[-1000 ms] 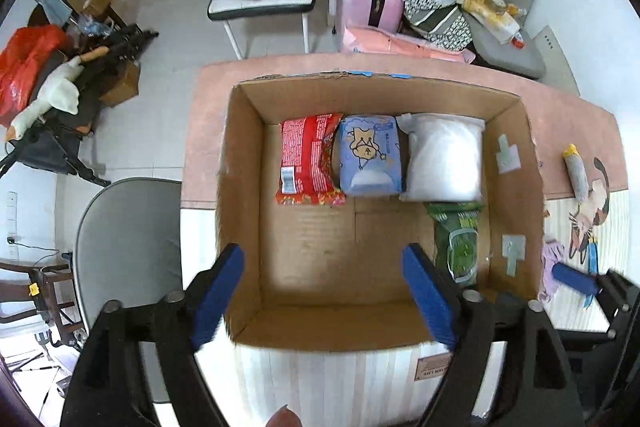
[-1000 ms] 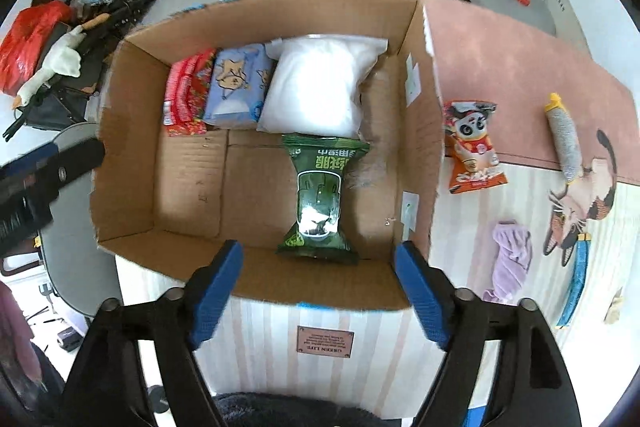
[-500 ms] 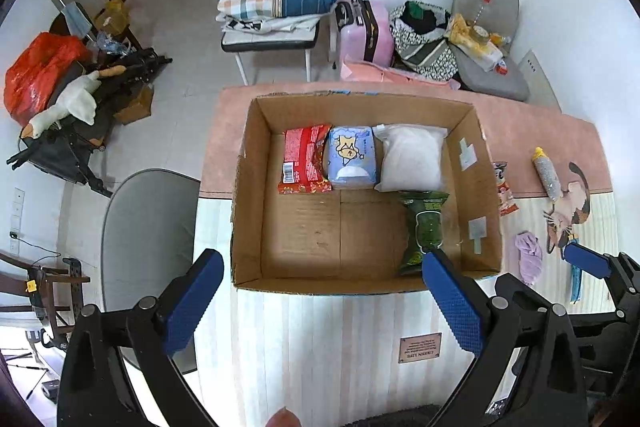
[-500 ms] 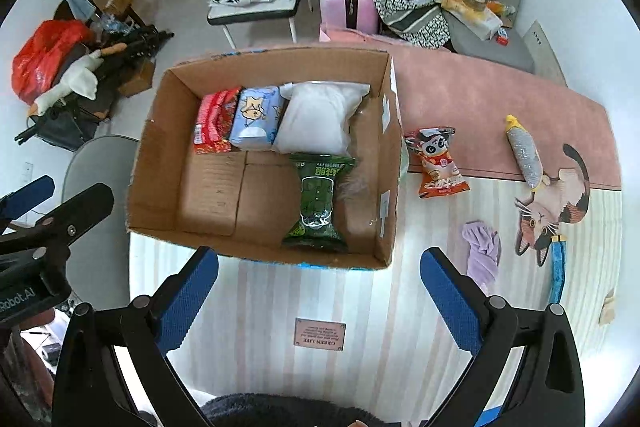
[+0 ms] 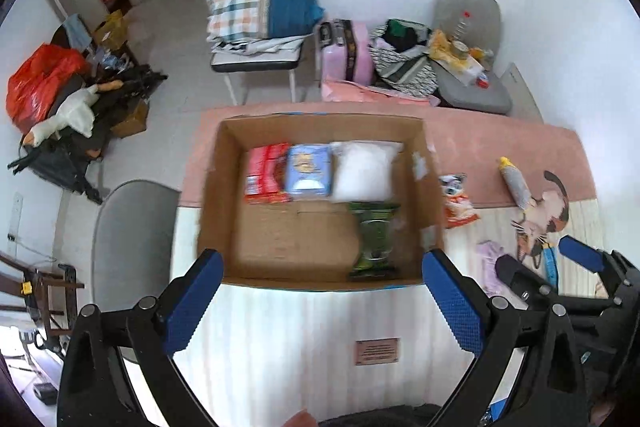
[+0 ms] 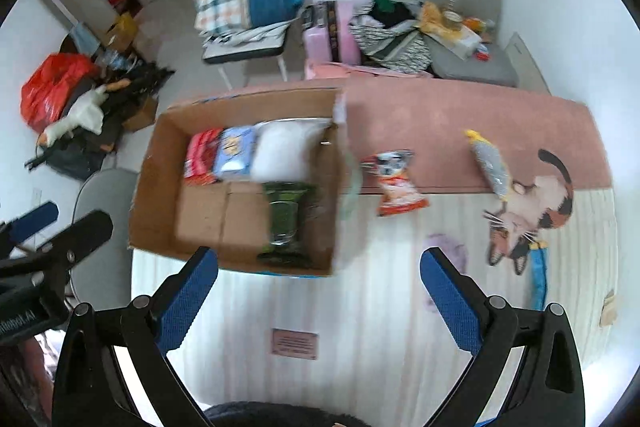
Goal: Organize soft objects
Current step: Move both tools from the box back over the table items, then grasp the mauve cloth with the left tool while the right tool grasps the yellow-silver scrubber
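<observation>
Hovering above the striped tabletop, the left gripper point(image 5: 320, 301) and the right gripper point(image 6: 318, 297) both had their jaws spread wide and empty. The cardboard box point(image 5: 218, 187) held a red packet point(image 5: 266, 173), a blue tissue pack point(image 5: 309, 171), a white bag point(image 5: 364, 171) and a green pouch point(image 5: 374, 241). An orange snack bag point(image 6: 396, 183) lay just right of the box, a purple cloth point(image 6: 446, 247) nearer the right gripper.

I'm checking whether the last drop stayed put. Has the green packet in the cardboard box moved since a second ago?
No. The green packet still lies just in front of the white bag, by the cardboard box right wall. Only the cameras pulled back.
</observation>
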{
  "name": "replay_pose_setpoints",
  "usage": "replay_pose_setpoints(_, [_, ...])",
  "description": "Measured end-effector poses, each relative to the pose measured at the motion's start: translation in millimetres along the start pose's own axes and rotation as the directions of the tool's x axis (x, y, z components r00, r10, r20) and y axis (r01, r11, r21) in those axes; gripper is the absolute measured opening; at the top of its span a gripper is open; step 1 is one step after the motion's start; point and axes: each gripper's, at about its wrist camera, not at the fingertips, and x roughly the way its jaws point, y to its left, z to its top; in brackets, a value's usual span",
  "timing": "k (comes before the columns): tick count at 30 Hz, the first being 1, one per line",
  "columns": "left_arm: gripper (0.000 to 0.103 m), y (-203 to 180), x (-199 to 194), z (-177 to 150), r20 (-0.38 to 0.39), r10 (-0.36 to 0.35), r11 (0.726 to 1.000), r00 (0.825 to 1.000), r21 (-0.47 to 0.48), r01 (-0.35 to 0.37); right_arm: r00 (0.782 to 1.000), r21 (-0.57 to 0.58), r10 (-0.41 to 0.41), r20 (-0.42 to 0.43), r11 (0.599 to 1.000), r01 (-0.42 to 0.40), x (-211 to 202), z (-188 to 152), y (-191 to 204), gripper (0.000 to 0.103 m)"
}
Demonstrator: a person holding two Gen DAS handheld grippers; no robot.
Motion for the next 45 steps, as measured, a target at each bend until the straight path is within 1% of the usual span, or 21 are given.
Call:
replay_pose_setpoints(3, [0.102,-43.7,16.2,5.9,-0.048,-0.064,0.997,0.997,0.044,0.066,0.998,0.067,-0.052,-0.022,0.996,0.054,-0.8,1.0,-58.6,0.103])
replay_pose_setpoints(7, [0.102,-120.2,54.4,10.4,-0.149,-0.156,0.978,0.976,0.116,0.174,0.990,0.164,-0.123,-0.068,0.977,0.133,7.1,-5.0,-146.2,0.103])
replay_pose_setpoints(9, [0.102,-160.2,82.1,9.0,-0.222,-0.195,0.964,0.955,0.134,0.228,0.986,0.212,-0.130,-0.105,0.966,0.150,18.0,-8.8,-191.0,0.103])
replay_pose_setpoints(11, [0.101,-190.9,108.6,7.9,-0.276,-0.210,0.956,0.938,0.145,0.257,0.981,0.240,-0.126,-0.145,0.958,0.158,33.0,-10.0,-231.5,0.102])
replay_pose_setpoints(13, [0.093,-222.2,140.9,2.1,-0.342,-0.209,0.951,0.916,0.147,0.272,0.977,0.253,-0.114,-0.179,0.955,0.158,48.7,-10.1,-265.4,0.102])
replay_pose_setpoints(14, [0.090,-236.6,160.4,-2.3,-0.384,-0.214,0.950,0.898,0.132,0.282,0.977,0.251,-0.108,-0.185,0.956,0.153,54.1,-10.4,-273.3,0.102])
replay_pose_setpoints(15, [0.082,-245.8,174.8,-5.6,-0.414,-0.210,0.952,0.886,0.121,0.282,0.976,0.245,-0.097,-0.195,0.959,0.145,62.6,-7.9,-286.8,0.102])
replay_pose_setpoints(16, [0.077,-256.5,193.9,-11.0,-0.457,-0.215,0.953,0.863,0.095,0.288,0.974,0.239,-0.096,-0.206,0.960,0.146,70.0,-5.3,-293.8,0.102])
replay_pose_setpoints(18, [0.073,-270.9,224.4,-22.8,-0.525,-0.229,0.956,0.819,0.036,0.291,0.969,0.213,-0.079,-0.234,0.968,0.130,88.5,3.9,-307.2,0.102])
replay_pose_setpoints(19, [0.073,-277.1,239.0,-29.0,-0.550,-0.230,0.959,0.803,0.010,0.282,0.966,0.196,-0.071,-0.249,0.973,0.122,98.3,9.7,-309.9,0.102])
replay_pose_setpoints(23, [0.073,-290.2,276.5,-48.2,-0.596,-0.222,0.970,0.771,-0.053,0.239,0.951,0.107,-0.063,-0.301,0.989,0.100,136.8,35.3,-306.6,0.102])
replay_pose_setpoints(24, [0.069,-290.4,282.9,-51.8,-0.603,-0.216,0.973,0.768,-0.062,0.224,0.948,0.084,-0.062,-0.312,0.992,0.093,145.7,42.6,-304.3,0.102])
replay_pose_setpoints(25, [0.059,-291.3,289.6,-55.1,-0.612,-0.203,0.976,0.764,-0.069,0.205,0.945,0.062,-0.056,-0.321,0.995,0.080,156.1,50.8,-302.8,0.102])
replay_pose_setpoints(28, [0.041,-289.8,302.0,-60.7,-0.629,-0.175,0.984,0.758,-0.080,0.161,0.936,0.014,-0.053,-0.349,0.998,0.061,184.5,73.3,-297.0,0.099])
replay_pose_setpoints(31, [0.039,-288.9,299.5,-57.4,-0.602,-0.167,0.986,0.781,-0.085,0.145,0.926,-0.035,-0.071,-0.372,0.997,0.063,214.1,93.6,-288.5,0.094])
replay_pose_setpoints(33, [0.039,-287.4,298.0,-55.5,-0.594,-0.166,0.986,0.787,-0.093,0.139,0.916,-0.047,-0.066,-0.395,0.998,0.052,233.9,102.8,-284.0,0.091])
replay_pose_setpoints(36, [0.039,-284.0,293.9,-52.3,-0.579,-0.161,0.987,0.799,-0.103,0.124,0.900,-0.050,-0.057,-0.432,0.998,0.039,261.8,113.4,-278.6,0.083])
replay_pose_setpoints(37, [0.038,-282.9,291.8,-50.4,-0.574,-0.158,0.987,0.804,-0.102,0.122,0.895,-0.059,-0.065,-0.441,0.997,0.043,271.8,116.4,-275.9,0.078])
replay_pose_setpoints(38, [0.038,-282.2,289.2,-48.2,-0.566,-0.157,0.988,0.809,-0.100,0.121,0.893,-0.062,-0.071,-0.445,0.997,0.049,277.0,118.0,-274.9,0.068])
replay_pose_setpoints(40, [0.038,-279.5,279.5,-48.5,-0.550,-0.148,0.989,0.822,-0.092,0.116,0.882,-0.060,-0.084,-0.464,0.996,0.063,288.5,119.4,-273.8,0.054])
replay_pose_setpoints(45, [0.038,-273.7,256.8,-36.7,-0.502,-0.145,0.989,0.853,-0.086,0.117,0.892,-0.016,-0.069,-0.447,0.997,0.069,277.8,116.9,-278.3,0.048])
